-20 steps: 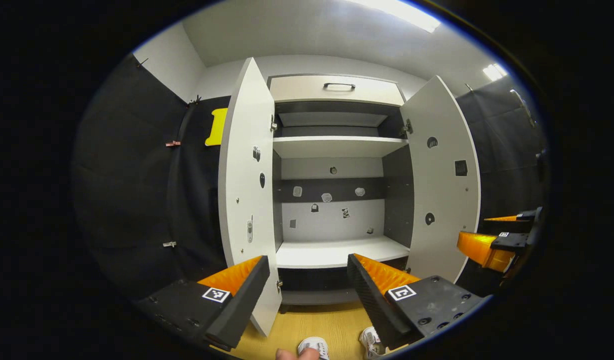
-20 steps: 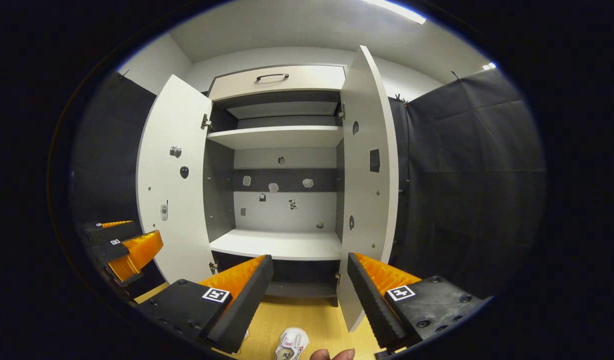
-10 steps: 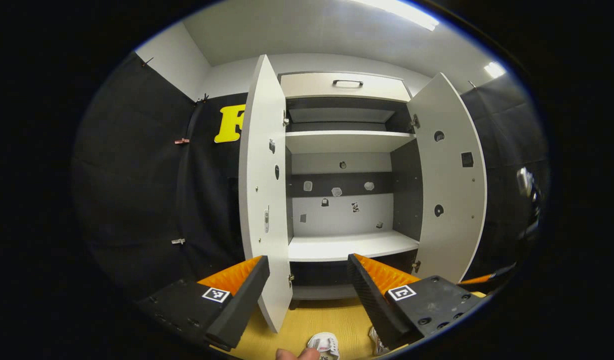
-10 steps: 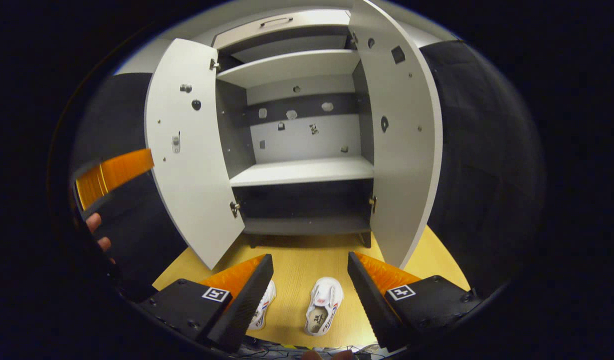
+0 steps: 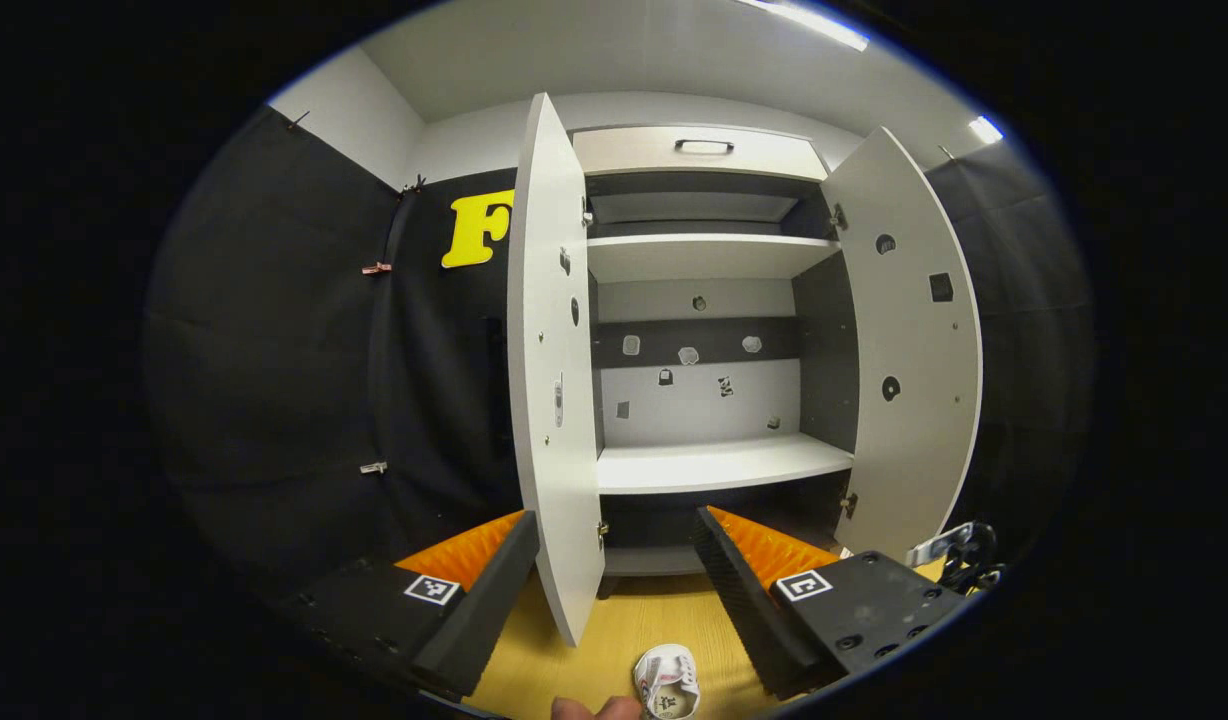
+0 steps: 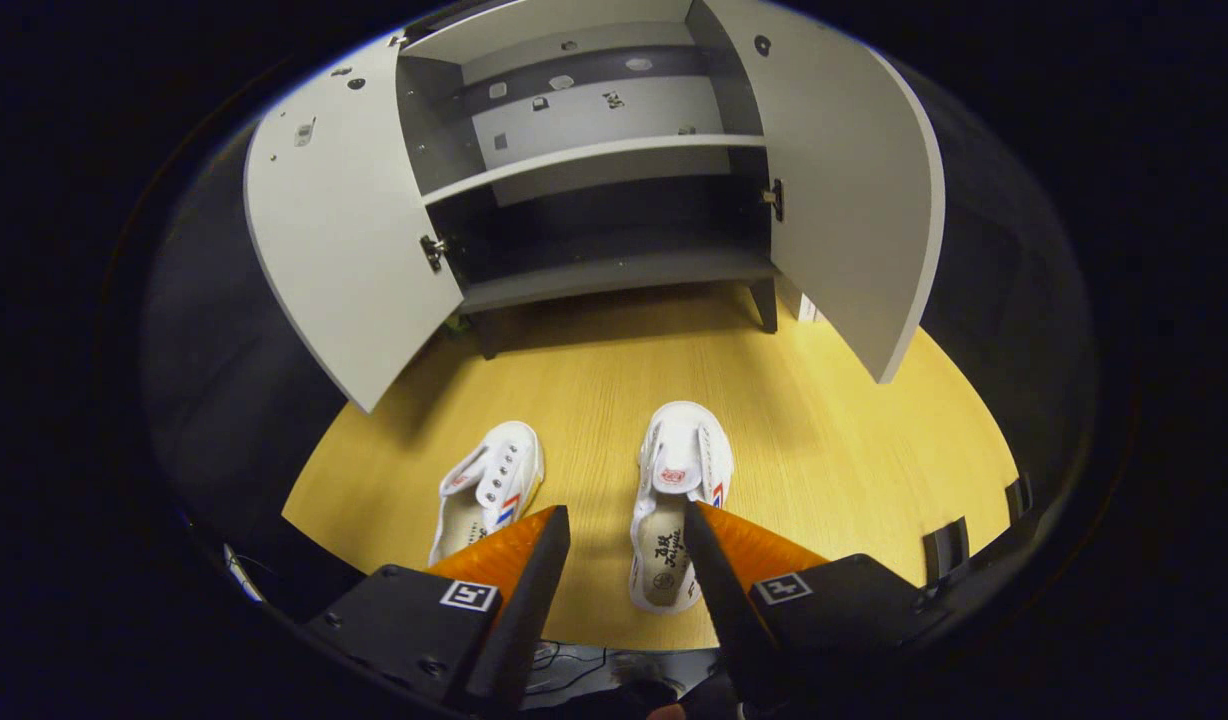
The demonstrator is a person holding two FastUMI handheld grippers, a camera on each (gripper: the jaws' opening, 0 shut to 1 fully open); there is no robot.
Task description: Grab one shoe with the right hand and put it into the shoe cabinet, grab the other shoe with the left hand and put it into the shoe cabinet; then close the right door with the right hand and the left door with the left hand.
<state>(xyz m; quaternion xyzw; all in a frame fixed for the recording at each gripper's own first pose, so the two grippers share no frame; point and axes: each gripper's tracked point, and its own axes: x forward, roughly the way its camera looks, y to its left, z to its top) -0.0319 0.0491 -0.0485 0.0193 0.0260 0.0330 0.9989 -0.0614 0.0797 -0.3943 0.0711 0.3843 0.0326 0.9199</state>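
Two ribbed orange-and-black fingers of the right gripper stand apart above the pale wooden floor. The right white canvas shoe lies between its jaws, untouched; the left shoe sits just beside. Farther off, the smooth grey shoe cabinet stands with both doors open. The left gripper is likewise parted.

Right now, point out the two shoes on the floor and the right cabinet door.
Right shoe [image 6: 679,500], right gripper view, on its insole.
Left shoe [image 6: 494,480], right gripper view, on its laced upper.
Right cabinet door [image 6: 844,190], right gripper view, on its inner face.
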